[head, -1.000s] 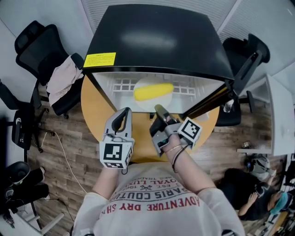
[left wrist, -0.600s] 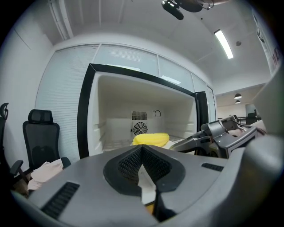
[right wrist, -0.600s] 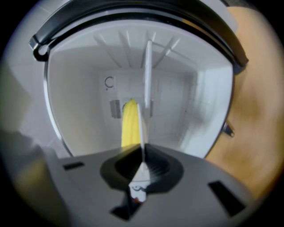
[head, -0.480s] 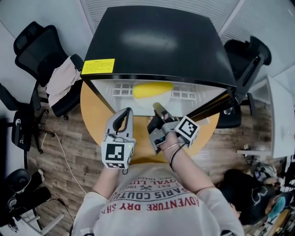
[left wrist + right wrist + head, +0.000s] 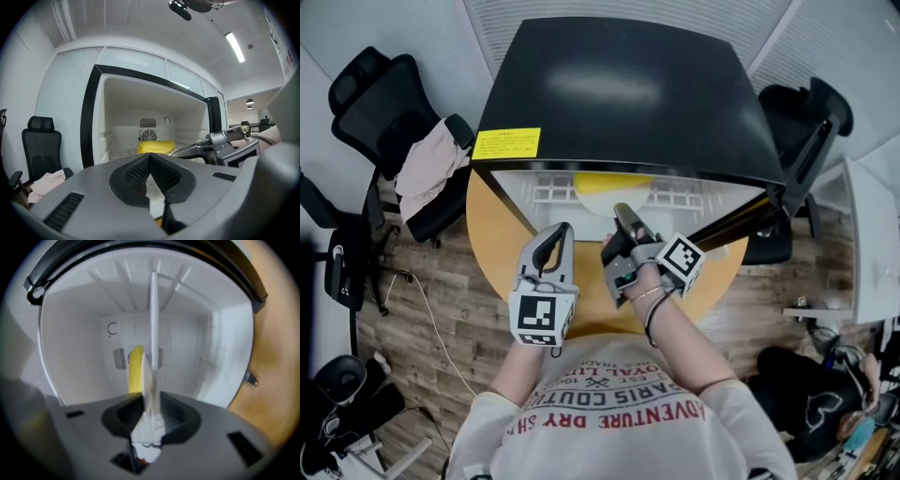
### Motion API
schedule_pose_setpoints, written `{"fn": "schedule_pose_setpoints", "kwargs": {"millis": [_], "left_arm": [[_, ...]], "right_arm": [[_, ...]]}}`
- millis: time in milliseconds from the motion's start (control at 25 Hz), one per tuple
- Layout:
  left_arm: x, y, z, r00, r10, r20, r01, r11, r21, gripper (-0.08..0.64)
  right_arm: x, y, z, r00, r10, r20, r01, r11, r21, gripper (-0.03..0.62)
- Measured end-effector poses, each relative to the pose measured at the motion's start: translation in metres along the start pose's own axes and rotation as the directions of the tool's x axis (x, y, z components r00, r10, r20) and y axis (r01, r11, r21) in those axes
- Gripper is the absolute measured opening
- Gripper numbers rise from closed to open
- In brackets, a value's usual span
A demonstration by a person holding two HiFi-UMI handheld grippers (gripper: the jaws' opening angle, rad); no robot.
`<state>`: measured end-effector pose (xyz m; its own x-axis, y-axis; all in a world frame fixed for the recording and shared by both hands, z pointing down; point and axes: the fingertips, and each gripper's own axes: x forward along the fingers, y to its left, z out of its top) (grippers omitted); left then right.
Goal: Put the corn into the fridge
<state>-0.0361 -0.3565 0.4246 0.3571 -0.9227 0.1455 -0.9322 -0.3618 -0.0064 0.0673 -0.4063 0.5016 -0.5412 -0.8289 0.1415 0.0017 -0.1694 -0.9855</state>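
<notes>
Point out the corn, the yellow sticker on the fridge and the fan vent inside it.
corn (image 5: 156,147): left gripper view, middle of its yellow body.
yellow sticker (image 5: 506,143): head view, centre of the label.
fan vent (image 5: 148,135): left gripper view, centre of the round grille.

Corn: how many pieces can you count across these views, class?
1. The corn lies on its side inside the open fridge. Parts of the inside are out of sight, so more could be hidden.
</notes>
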Motion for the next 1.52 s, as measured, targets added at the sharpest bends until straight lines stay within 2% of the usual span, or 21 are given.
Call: {"fn": "schedule_pose_setpoints", "kwargs": {"millis": [120,200,480,600,680,880,960,1040,1080,1160,1240,1280,1360,1440,1520], "left_arm": [[0.001,0.001,-0.001,1.0,-0.004,-0.008,0.004,1.0,0.0,0.025],[0.002,0.002,-0.002,1.0,-0.007,-0.011,0.007,1.0,-0.001,0.025],[0.005,-0.006,-0.003,0.999,-0.03,-0.014,0.03,1.0,-0.001,0.025],[0.01,-0.005,-0.003,0.999,-0.038,-0.017,0.038,0.999,-0.004,0.025],[0.011,-0.007,-0.002,0.999,-0.043,-0.016,0.043,0.999,-0.011,0.025],[0.008,-0.013,0.001,0.999,-0.053,-0.002,0.053,0.999,-0.011,0.025],[0.006,-0.016,0.001,0.998,-0.06,-0.001,0.06,0.998,-0.008,0.025],[0.004,-0.019,0.0,0.998,-0.064,0.001,0.064,0.998,-0.009,0.025],[0.002,-0.02,0.001,0.998,-0.065,0.003,0.065,0.998,-0.009,0.025],[0.0,-0.021,0.001,0.998,-0.063,0.005,0.063,0.998,-0.008,0.025],[-0.003,-0.02,0.002,0.998,-0.058,0.004,0.058,0.998,-0.008,0.025],[-0.004,-0.019,0.003,0.998,-0.056,0.005,0.056,0.998,-0.009,0.025],[-0.007,-0.018,0.005,0.999,-0.052,0.008,0.052,0.999,-0.012,0.025],[-0.008,-0.019,0.006,0.999,-0.051,0.011,0.051,0.999,-0.013,0.025],[-0.009,-0.022,0.007,0.998,-0.055,0.016,0.056,0.998,-0.016,0.025]], "right_arm": [[0.005,-0.004,0.003,1.0,-0.013,0.007,0.013,1.0,-0.012,0.158],[0.008,-0.005,0.004,1.0,-0.017,0.012,0.017,1.0,-0.019,0.166],[0.008,-0.003,0.003,1.0,-0.02,0.006,0.02,1.0,-0.018,0.163],[0.009,0.007,0.0,1.0,0.0,-0.005,0.0,1.0,-0.015,0.126],[0.004,0.014,-0.002,1.0,0.011,-0.009,-0.012,0.999,-0.032,0.137],[-0.014,0.012,-0.006,1.0,-0.02,-0.008,0.02,0.999,-0.044,0.137],[-0.023,0.01,-0.011,0.999,-0.024,-0.026,0.021,0.995,-0.095,0.129],[-0.03,0.01,-0.017,0.998,-0.042,-0.055,0.027,0.97,-0.241,0.084],[-0.035,0.012,-0.018,0.997,-0.057,-0.057,0.035,0.944,-0.328,0.048],[-0.043,0.021,-0.02,0.997,-0.059,-0.04,0.031,0.862,-0.506,0.04],[-0.049,0.041,-0.024,1.0,-0.012,-0.029,-0.01,0.738,-0.675,0.038],[-0.053,0.052,-0.026,1.0,0.012,-0.024,-0.026,0.659,-0.752,0.038],[-0.06,0.071,-0.031,0.999,0.046,-0.009,-0.029,0.474,-0.88,0.038],[-0.067,0.086,-0.037,0.997,0.074,0.001,-0.02,0.284,-0.959,0.038],[-0.073,0.096,-0.043,0.995,0.098,0.003,-0.008,0.109,-0.994,0.038]]}}
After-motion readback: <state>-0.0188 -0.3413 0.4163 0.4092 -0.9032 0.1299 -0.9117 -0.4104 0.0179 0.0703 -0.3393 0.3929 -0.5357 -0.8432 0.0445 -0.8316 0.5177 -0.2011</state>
